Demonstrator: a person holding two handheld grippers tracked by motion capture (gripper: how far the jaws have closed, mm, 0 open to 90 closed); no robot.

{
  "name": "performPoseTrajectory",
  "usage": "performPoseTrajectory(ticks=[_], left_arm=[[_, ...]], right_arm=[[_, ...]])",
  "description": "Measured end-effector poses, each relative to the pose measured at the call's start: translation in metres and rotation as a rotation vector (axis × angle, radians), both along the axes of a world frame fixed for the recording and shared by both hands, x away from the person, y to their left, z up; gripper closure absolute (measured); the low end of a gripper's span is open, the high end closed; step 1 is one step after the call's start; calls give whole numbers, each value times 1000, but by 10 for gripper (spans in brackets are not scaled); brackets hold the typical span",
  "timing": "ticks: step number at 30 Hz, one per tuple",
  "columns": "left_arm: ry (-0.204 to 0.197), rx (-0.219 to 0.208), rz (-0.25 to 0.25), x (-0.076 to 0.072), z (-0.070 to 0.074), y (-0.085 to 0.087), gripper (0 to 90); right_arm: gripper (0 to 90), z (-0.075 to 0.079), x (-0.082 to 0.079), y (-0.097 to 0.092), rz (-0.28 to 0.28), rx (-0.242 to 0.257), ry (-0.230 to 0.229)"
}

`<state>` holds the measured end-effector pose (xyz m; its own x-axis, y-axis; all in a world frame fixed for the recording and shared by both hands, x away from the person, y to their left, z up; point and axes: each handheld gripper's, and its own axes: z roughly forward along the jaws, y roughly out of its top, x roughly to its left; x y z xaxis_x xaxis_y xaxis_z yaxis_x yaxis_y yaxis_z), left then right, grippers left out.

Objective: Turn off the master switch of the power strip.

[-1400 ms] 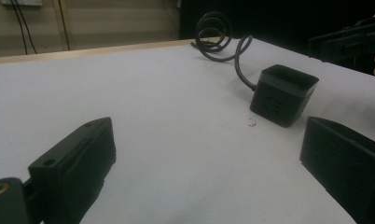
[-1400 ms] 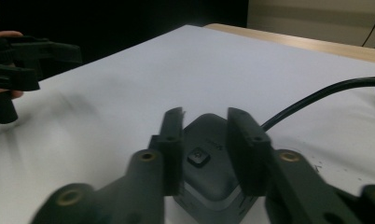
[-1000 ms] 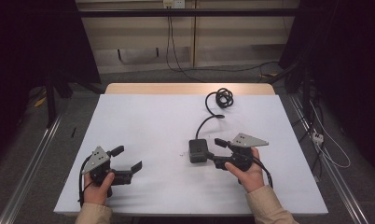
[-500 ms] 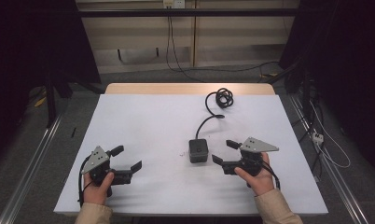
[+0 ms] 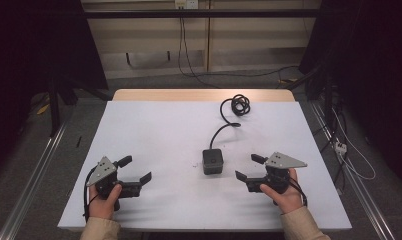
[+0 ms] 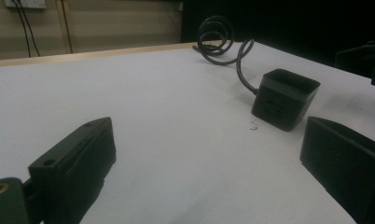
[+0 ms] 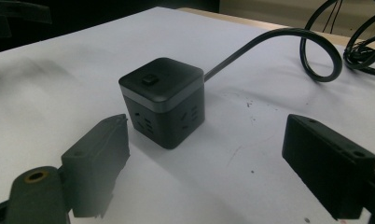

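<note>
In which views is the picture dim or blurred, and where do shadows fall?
High view: bright white table, dark surroundings. Left gripper view: dim, soft; black power cube lacks detail. Right gripper view: cube sharp, near jaws blurred, shadow at its base.

Two forearms reaching in from the near edge, left hand (image 5: 103,200) gripping the left gripper (image 5: 137,171), jaws spread wide and aimed right, right hand (image 5: 281,192) holding the right gripper (image 5: 249,167), jaws likewise parted, aimed left
</note>
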<state>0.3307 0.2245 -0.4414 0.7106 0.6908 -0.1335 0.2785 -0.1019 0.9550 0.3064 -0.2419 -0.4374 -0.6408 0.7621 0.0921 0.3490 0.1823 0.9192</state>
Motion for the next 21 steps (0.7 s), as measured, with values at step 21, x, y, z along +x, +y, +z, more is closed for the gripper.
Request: performPoseTrajectory(ticks=[21], left_arm=[[3, 4, 1, 1, -1, 0, 31]], right_arm=[[104, -7, -21, -36, -49, -13, -23]])
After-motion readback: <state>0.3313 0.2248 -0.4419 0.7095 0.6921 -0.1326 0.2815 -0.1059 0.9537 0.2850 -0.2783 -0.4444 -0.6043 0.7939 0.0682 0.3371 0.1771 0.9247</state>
